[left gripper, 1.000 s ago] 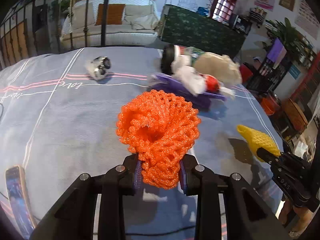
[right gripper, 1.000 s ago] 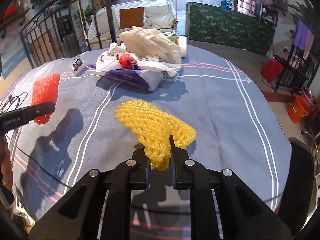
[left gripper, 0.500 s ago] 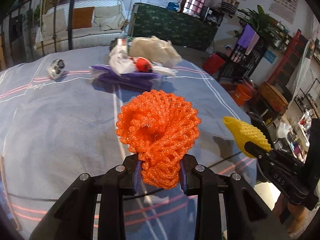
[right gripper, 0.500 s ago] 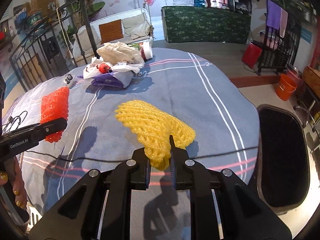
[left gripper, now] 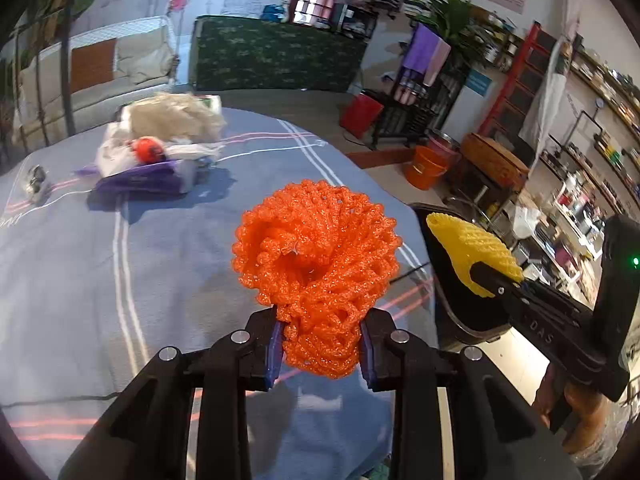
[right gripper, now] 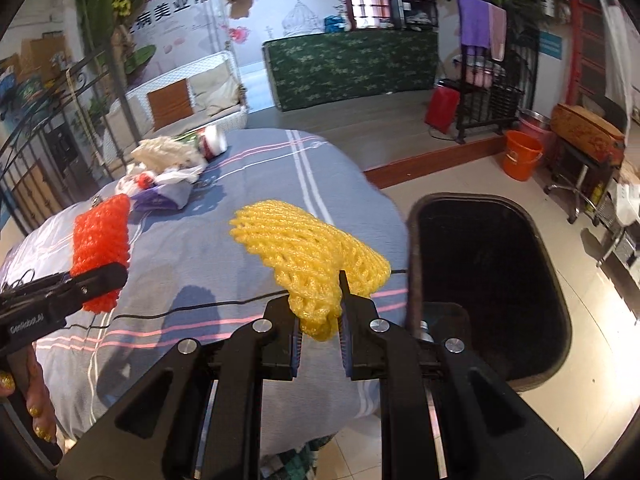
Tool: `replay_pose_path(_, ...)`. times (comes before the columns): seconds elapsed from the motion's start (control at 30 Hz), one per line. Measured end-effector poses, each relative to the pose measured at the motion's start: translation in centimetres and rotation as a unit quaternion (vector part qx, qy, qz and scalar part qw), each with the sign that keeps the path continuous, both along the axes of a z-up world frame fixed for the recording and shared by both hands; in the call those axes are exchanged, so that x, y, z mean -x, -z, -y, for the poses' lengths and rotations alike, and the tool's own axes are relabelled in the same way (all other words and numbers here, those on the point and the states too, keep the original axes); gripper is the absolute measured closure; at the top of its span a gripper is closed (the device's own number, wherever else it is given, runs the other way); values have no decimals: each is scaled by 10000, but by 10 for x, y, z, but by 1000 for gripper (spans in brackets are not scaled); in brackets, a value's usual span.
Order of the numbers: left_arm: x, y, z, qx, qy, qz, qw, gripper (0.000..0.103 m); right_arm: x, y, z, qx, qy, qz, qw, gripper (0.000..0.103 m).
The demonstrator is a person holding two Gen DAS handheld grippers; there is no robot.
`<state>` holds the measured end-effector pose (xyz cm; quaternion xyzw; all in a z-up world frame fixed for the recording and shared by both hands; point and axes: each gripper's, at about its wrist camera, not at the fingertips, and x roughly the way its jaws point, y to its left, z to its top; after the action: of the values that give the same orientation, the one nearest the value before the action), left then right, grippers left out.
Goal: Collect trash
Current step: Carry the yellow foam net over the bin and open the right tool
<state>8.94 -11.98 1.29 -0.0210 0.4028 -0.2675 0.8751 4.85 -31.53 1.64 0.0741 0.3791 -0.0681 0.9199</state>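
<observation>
- Left wrist view: the left gripper point(left gripper: 320, 354) is closed on a crumpled orange foam fruit net point(left gripper: 316, 276), pinched at its lower end between the two fingers, and the net is lifted above the grey-blue striped tablecloth point(left gripper: 80, 272).
- In the same view the right gripper point(left gripper: 486, 278) comes in from the right side and holds a yellow foam fruit net point(left gripper: 470, 248) above the black oval trash bin point(left gripper: 452, 292).
- Right wrist view: the right gripper point(right gripper: 320, 334) is clamped on the yellow foam fruit net point(right gripper: 308, 248), which hangs over the edge of the tablecloth point(right gripper: 200, 248), just beside the black trash bin point(right gripper: 484, 276) that stands on the tiled floor.
- The orange net point(right gripper: 101, 246) is at the left, held by the left gripper point(right gripper: 104, 280).
- Far on the table lies a pile of other trash point(right gripper: 164, 172): white plastic bags, a purple bag and a small red thing.
- An orange plastic bucket point(right gripper: 522, 156) stands on the floor behind the bin.
</observation>
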Motion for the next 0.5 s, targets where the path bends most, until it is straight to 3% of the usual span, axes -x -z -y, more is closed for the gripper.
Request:
replay_pose_path(0.33, 12, 2, 71, -80, 789, 81, 9968, 73, 25, 4, 81, 91, 998, -98, 9949, 87)
replay_pose_path(0.5, 18, 3, 104, -171, 1148, 157, 9931, 73, 21, 25, 122, 5, 1337, -416, 9901, 87)
